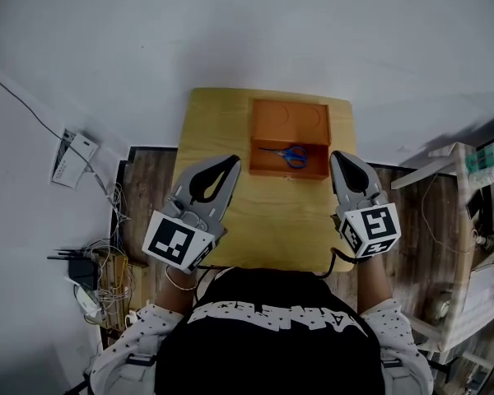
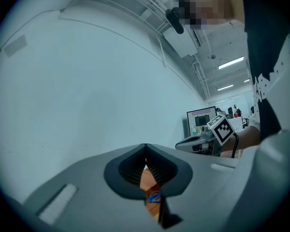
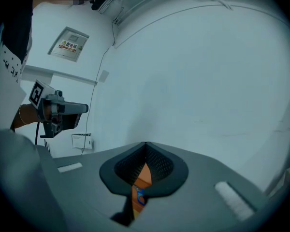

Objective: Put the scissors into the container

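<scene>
Holding my left tongs (image 1: pixel 231 164) and my right tongs (image 1: pixel 340 158) low over the near half of the worktop (image 1: pixel 212 126), I record both pairs of jaws drawn together at the tips, with nothing clamped between them in either gripper view. The left tongs sit near the container's near left corner and the right tongs just beside its near right corner; neither appears to touch it in the head view. The orange container (image 1: pixel 273 115) stands open-topped at the far middle of the worktop. The scissors (image 1: pixel 288 155) lie flat inside it, close to the near wall, blue handles to the right and blades pointing left. Judgement: the placement appears complete, with the scissors fully within the walls and nothing overhanging. I can identify no outstanding step beyond drawing both tongs clear.
</scene>
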{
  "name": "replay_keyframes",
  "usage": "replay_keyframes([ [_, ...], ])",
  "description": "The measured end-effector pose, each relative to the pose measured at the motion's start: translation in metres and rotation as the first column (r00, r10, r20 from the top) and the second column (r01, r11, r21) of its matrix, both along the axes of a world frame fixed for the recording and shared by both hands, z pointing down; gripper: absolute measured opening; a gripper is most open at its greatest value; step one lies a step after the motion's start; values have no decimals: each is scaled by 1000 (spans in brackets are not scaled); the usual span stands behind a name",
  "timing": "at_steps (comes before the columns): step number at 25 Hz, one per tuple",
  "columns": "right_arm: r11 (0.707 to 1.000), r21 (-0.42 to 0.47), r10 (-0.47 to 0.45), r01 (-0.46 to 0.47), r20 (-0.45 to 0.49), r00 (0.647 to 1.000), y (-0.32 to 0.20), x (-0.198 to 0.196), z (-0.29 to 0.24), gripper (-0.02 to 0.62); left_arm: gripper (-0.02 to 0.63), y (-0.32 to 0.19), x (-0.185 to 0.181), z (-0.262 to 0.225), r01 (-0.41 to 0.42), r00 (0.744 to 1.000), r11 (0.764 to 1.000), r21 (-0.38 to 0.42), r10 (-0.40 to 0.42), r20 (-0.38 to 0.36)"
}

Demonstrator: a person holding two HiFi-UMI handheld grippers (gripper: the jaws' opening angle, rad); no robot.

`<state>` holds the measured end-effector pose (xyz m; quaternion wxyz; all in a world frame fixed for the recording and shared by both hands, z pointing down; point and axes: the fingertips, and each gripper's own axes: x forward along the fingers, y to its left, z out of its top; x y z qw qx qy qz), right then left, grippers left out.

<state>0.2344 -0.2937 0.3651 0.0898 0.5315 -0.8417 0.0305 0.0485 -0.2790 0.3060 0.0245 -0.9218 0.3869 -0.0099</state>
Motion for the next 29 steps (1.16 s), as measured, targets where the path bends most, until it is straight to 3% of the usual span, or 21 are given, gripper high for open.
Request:
replay_keyframes([
  [29,997,2,-75,75,16,997,-6,6,-2,12,0,2,8,-1,60,998,998,-4,-60,34],
])
